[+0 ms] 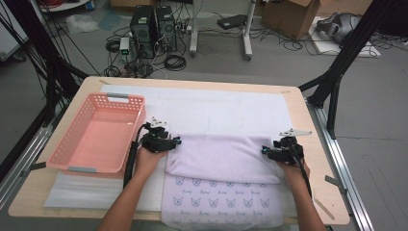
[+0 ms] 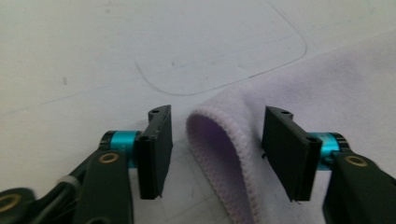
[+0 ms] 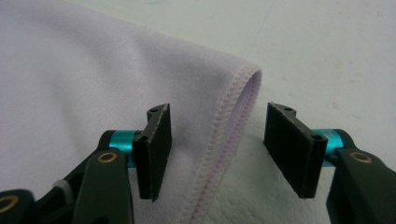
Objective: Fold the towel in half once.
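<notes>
A lilac towel (image 1: 221, 156) lies folded over on a white mat (image 1: 216, 103), its printed lower layer (image 1: 221, 202) reaching the table's near edge. My left gripper (image 1: 176, 142) sits at the fold's left corner and my right gripper (image 1: 264, 151) at its right corner. In the left gripper view the jaws of that gripper (image 2: 218, 126) stand apart, with the towel's hemmed edge (image 2: 224, 154) loose between them and touching neither pad. In the right gripper view that gripper (image 3: 217, 123) is likewise open, with the stitched hem (image 3: 224, 121) lying in the gap.
A pink plastic basket (image 1: 126, 99) stands on the left of the wooden table (image 1: 308, 125), close beside my left hand. Behind the table, computer towers (image 1: 154, 29), cables and a cardboard box (image 1: 293, 17) sit on the floor.
</notes>
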Demonstrator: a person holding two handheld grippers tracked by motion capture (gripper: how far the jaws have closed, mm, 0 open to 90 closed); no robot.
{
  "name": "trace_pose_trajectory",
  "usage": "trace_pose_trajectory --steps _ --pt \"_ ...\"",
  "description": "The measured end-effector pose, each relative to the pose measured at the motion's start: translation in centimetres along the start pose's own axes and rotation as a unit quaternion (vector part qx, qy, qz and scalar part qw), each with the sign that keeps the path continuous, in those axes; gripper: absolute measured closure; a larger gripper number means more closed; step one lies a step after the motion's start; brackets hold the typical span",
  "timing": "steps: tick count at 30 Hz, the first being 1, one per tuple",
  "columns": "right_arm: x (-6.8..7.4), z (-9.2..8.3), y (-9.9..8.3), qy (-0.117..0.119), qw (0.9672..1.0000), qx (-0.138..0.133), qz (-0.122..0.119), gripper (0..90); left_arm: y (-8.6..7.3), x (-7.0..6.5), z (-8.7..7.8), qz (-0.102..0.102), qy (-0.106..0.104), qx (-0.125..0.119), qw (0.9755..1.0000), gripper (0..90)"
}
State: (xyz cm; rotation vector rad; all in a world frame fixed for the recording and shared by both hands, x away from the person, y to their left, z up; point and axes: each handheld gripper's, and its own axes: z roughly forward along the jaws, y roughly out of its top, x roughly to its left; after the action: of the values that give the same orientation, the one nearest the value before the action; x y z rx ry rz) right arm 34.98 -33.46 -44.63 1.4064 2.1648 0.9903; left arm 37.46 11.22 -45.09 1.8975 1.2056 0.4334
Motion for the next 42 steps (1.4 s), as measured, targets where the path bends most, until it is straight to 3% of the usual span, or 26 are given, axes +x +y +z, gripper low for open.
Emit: trace_pose_trajectory --steps 2,3,5,6,8,10,12,16,21,26,28,32,34,35,38,40,42 --pt "0.1 0.0 0.0 -0.002 1.0 0.002 -0.008 46.0 -0.1 -0.1 -0.1 0.014 0.006 0.002 0.9999 55.5" --pt "0.2 -0.1 0.0 0.0 1.0 0.002 -0.009 53.2 0.0 -0.1 -0.1 0.01 0.004 0.002 0.9999 60.9" --pt "0.4 -0.2 0.0 0.024 0.9997 0.006 -0.008 76.3 0.0 -0.3 -0.1 -0.011 -0.01 0.006 0.9999 81.6" --pt "0.5 -0.1 0.1 0.042 0.9991 0.005 -0.01 82.7 0.1 -0.6 -0.1 -0.004 -0.003 0.006 1.0 83.7" --pt "0.7 -0.2 0.2 0.036 0.9992 0.007 -0.016 84.7 0.3 -0.6 0.0 -0.01 0.001 -0.001 0.9999 85.2" --pt "0.5 -0.2 0.3 0.031 0.9992 0.002 -0.024 85.3 0.7 -0.3 0.0 -0.026 0.004 -0.014 0.9996 85.5" --pt "0.2 -0.3 0.6 0.03 0.9993 -0.016 -0.017 85.5 1.5 -0.1 0.1 -0.02 0.006 -0.015 0.9997 85.6" --pt "-0.2 0.0 1.9 0.013 0.9989 -0.04 -0.02 85.7 3.6 0.5 0.6 -0.031 0.015 -0.037 0.9987 85.6" --pt "-1.1 0.8 4.2 0.004 0.9985 -0.054 -0.008 85.6 5.5 1.8 2.0 -0.035 0.024 -0.045 0.9981 85.5" --pt "-1.9 2.0 6.3 -0.011 0.9986 -0.051 -0.005 85.5 7.4 2.7 2.8 -0.045 0.023 -0.066 0.9966 85.5" --pt "-2.0 2.4 7.1 -0.018 0.9985 -0.051 -0.008 85.5 7.9 3.1 3.2 -0.046 0.023 -0.052 0.9973 85.4" --pt "-2.3 3.3 8.2 -0.024 0.9984 -0.049 -0.013 85.5 8.2 3.8 3.5 -0.057 0.021 -0.066 0.996 85.3" --pt "-2.4 3.7 8.5 -0.026 0.9985 -0.047 -0.007 85.3 7.9 4.1 3.7 -0.06 0.019 -0.055 0.9965 84.3" --pt "-2.3 3.9 8.5 -0.029 0.9985 -0.046 -0.006 85.0 7.7 4.1 3.9 -0.058 0.019 -0.046 0.9971 81.5" --pt "-2.1 4.5 8.3 -0.033 0.9989 -0.034 -0.003 76.8 7.2 4.2 4.2 -0.075 -0.003 -0.023 0.9969 59.9" --pt "-2.0 4.5 8.2 -0.031 0.9989 -0.033 0.003 66.6 6.9 3.9 3.9 -0.069 -0.012 -0.028 0.9972 56.1" --pt "-2.0 4.3 8.2 -0.025 0.999 -0.033 0.015 62.2 6.7 3.7 3.6 -0.068 -0.016 -0.034 0.997 56.0"
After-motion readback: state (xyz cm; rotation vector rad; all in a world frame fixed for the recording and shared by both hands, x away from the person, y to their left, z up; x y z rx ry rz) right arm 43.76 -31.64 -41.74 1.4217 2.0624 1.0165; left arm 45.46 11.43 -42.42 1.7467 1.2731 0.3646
